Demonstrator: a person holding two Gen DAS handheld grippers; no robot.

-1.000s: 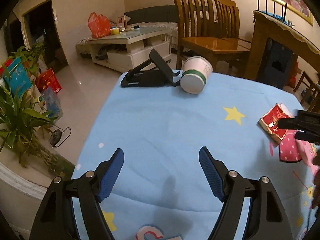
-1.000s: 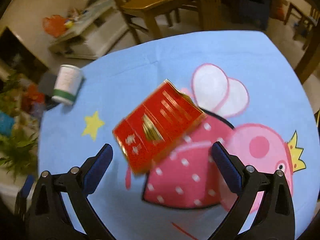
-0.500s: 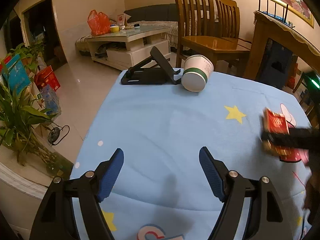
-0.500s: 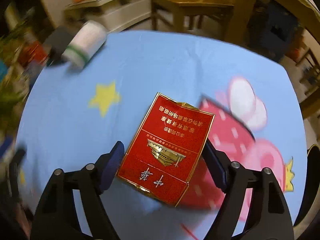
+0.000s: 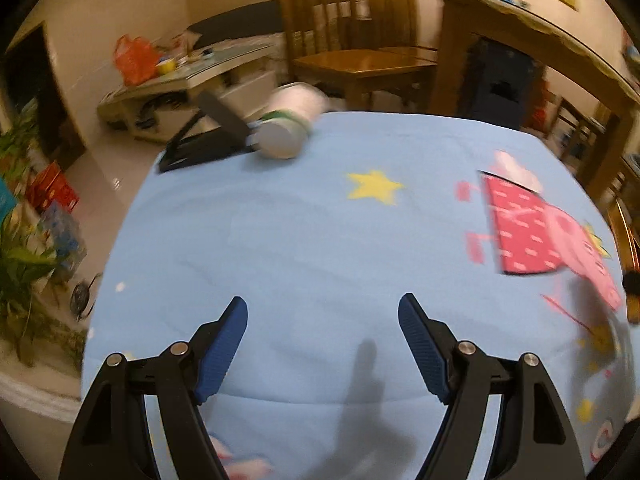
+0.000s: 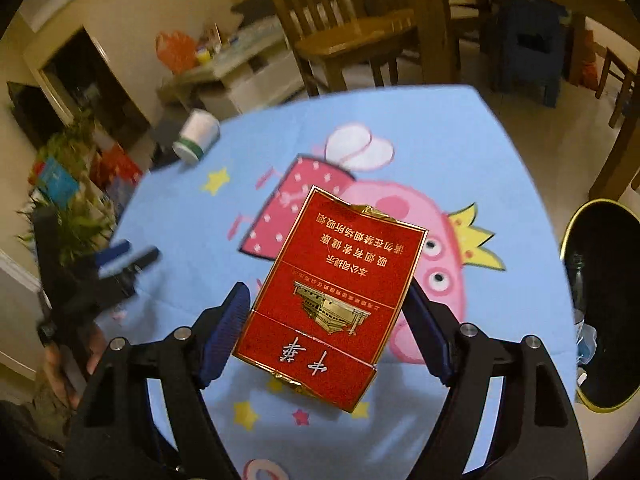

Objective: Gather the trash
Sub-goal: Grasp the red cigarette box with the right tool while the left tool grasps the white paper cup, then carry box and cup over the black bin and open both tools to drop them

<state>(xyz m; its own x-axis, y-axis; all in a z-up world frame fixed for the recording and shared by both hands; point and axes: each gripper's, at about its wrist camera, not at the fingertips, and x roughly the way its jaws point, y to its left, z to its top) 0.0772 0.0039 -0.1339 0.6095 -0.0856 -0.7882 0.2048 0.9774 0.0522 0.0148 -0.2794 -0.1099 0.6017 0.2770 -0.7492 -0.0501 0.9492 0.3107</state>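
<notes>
Though upside-down — "中华" on red pack point(image 6: 328, 304)

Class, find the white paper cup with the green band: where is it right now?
In the left wrist view, the paper cup lies on its side at the blue tablecloth's far left edge, beside the black stand.

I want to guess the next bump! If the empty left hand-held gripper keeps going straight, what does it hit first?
Probably just the light blue cartoon tablecloth; the left hand-held gripper points down at bare cloth, though depth is unclear.
</notes>
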